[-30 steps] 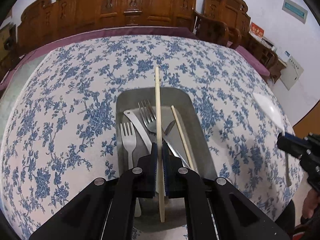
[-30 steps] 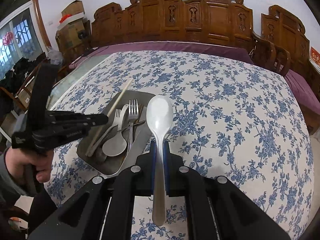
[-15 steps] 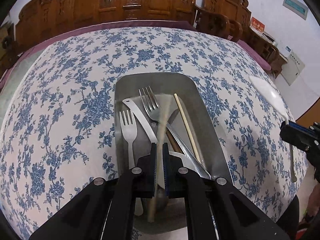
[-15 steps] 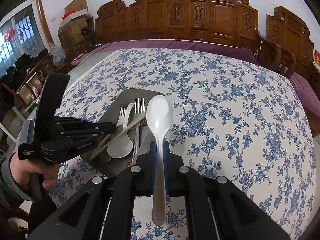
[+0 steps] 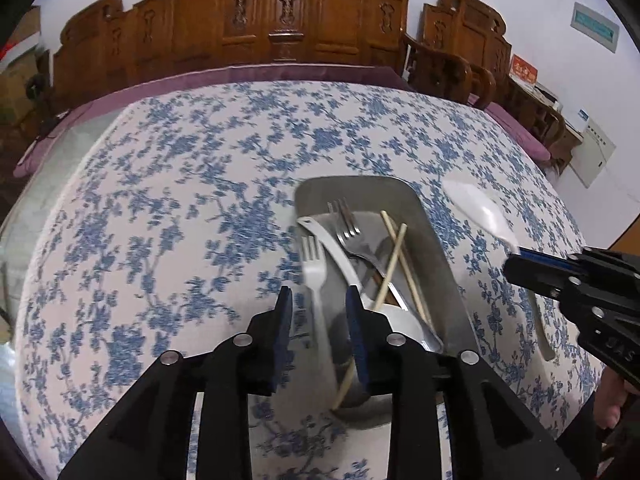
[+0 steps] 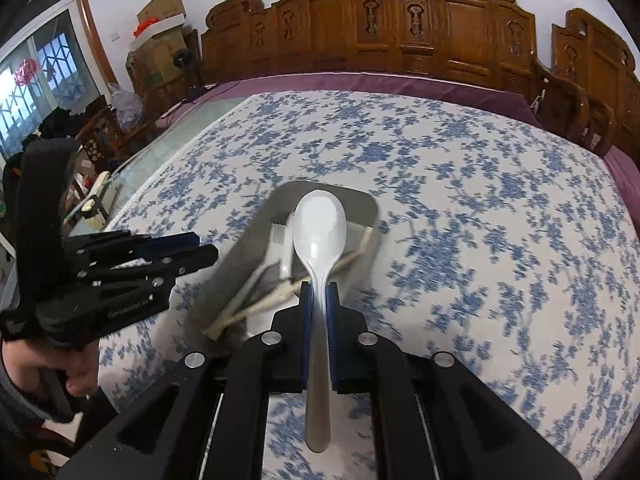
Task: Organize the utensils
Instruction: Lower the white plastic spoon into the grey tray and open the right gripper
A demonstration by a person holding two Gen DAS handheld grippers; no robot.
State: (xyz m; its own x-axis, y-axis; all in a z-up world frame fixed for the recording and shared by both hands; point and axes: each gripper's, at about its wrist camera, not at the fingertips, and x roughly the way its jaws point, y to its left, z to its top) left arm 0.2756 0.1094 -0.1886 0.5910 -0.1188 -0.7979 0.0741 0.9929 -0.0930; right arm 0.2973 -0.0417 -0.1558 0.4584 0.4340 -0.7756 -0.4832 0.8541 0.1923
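Note:
A metal tray (image 5: 440, 248) on the floral tablecloth holds forks (image 5: 344, 224), a white spoon and two crossed wooden chopsticks (image 5: 394, 256). My left gripper (image 5: 318, 300) is open and empty, above the tray's near left edge. My right gripper (image 6: 320, 292) is shut on a white spoon (image 6: 320, 224), holding it bowl-forward above the tray (image 6: 360, 200). That spoon (image 5: 480, 208) and the right gripper also show at the right of the left wrist view. The left gripper (image 6: 176, 252) shows at the left of the right wrist view.
The round table with blue floral cloth (image 5: 180, 200) has a purple rim. Carved wooden chairs (image 6: 400, 32) stand behind it. Cardboard boxes (image 6: 160, 12) and clutter sit at the far left near a window.
My left gripper opened and dropped the chopstick into the tray, across the other one, then shifted left. My right gripper carried the white spoon over the tray.

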